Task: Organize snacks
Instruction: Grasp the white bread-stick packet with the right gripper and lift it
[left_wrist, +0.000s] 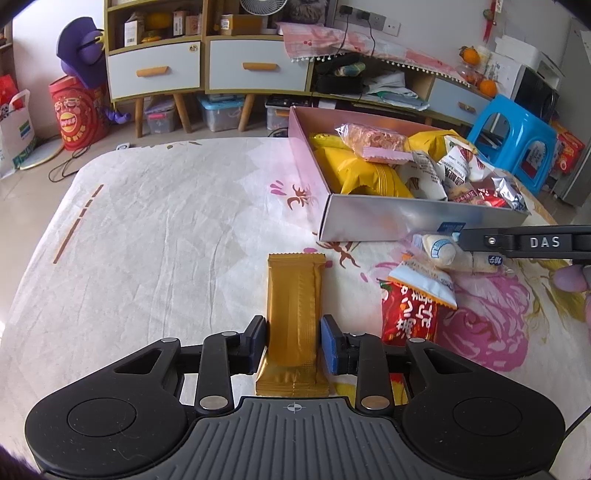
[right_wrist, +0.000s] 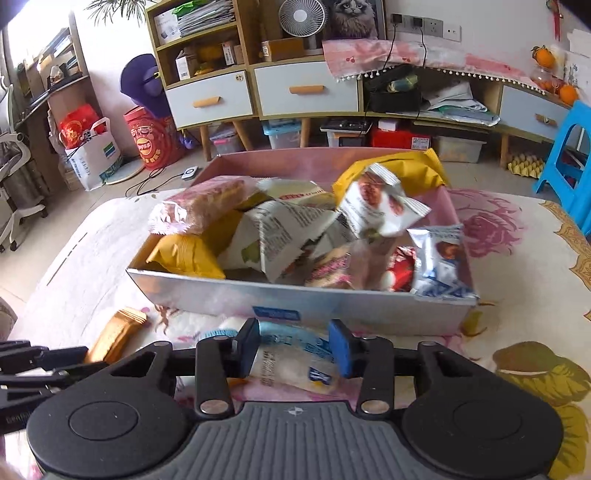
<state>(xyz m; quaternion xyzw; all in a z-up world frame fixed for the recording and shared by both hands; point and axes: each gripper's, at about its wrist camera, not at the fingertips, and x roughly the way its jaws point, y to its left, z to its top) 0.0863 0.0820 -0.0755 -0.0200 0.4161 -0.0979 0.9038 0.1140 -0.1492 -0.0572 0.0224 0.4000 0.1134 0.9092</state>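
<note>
Surface draped in a floral cloth, carrying an open box heaped with wrapped snacks, yellow and white packets among them. Loose packets lie on the cloth just in front of the box's near wall: a red packet, a blue-and-white packet. Left gripper: jaws clenched on the lower part of a gold bar wrapper, which lies lengthwise on the cloth. Right gripper: jaws pressed against both sides of a pale blue-printed snack packet beside the box.
</note>
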